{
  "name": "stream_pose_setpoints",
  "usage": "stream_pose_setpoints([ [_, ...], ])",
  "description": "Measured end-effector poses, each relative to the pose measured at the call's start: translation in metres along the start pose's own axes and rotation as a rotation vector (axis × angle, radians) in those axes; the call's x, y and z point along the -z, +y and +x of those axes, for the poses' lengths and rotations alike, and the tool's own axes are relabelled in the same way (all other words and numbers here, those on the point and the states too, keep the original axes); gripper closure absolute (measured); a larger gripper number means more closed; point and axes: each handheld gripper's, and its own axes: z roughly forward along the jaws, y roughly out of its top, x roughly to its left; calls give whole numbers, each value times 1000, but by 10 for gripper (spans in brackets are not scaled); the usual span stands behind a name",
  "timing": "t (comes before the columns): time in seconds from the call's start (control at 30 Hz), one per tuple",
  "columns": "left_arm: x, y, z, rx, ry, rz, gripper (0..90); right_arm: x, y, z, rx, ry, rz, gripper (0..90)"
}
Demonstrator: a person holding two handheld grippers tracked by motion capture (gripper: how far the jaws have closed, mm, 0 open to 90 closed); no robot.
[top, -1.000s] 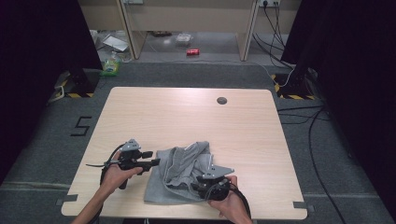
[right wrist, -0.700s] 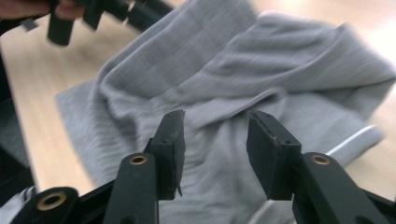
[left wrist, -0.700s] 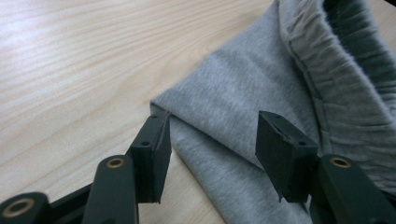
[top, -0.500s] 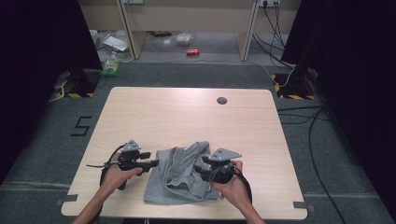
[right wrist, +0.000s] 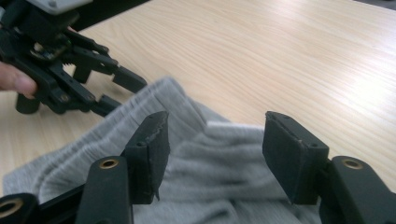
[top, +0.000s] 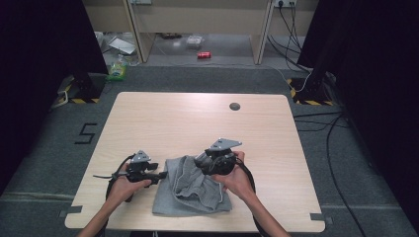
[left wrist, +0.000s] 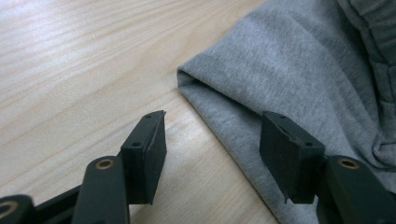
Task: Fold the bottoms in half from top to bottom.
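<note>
Currently, folding of a grey garment is under way; it is lying rumpled near the front edge of the wooden table, between the two hands. The left gripper is resting low at the garment's left side, its jaws spread, having just been opening, with one pad over bare wood and the other over the folded cloth edge, pinching nothing. The right gripper is hanging above the bunched ribbed waistband, jaws likewise just opening and standing apart with only air between them. To do the next grasp well, each gripper is probably best lowered until a single layer of hem is lying between the pads, closing only then; taking matching corners and drawing them apart should be flattening the rumples before any fold is laid.
</note>
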Motion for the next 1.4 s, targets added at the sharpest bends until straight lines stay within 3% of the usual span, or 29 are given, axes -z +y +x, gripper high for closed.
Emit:
stream_pose_setpoints([
  [0.07, 0, 0, -1, -20, 4, 6, 405, -4, 5, 1, 2, 22, -1, 404],
  [0.4, 0, -1, 2, -14, -11, -5, 409, -33, 25, 15, 29, 103, 22, 450],
  [0.57, 0, -2, 3, -12, -16, -9, 410, -39, 23, 14, 7, 130, 57, 683],
  [0.7, 0, -2, 3, -10, -17, -14, 413, -24, 17, 13, -37, 144, 5, 815],
  [0.97, 0, -2, 3, -9, -18, -19, 415, 38, -6, 38, 8, 113, -97, 867],
  [1.17, 0, -2, 4, -10, -22, -18, 415, 76, -34, 59, 35, 90, -123, 877],
  [1.3, 0, -1, 5, -8, -39, -12, 414, 75, -61, 70, 92, 33, -63, 882],
  [1.4, 3, 0, 9, 9, -78, 14, 414, 65, -82, 70, 62, 38, -21, 884],
])
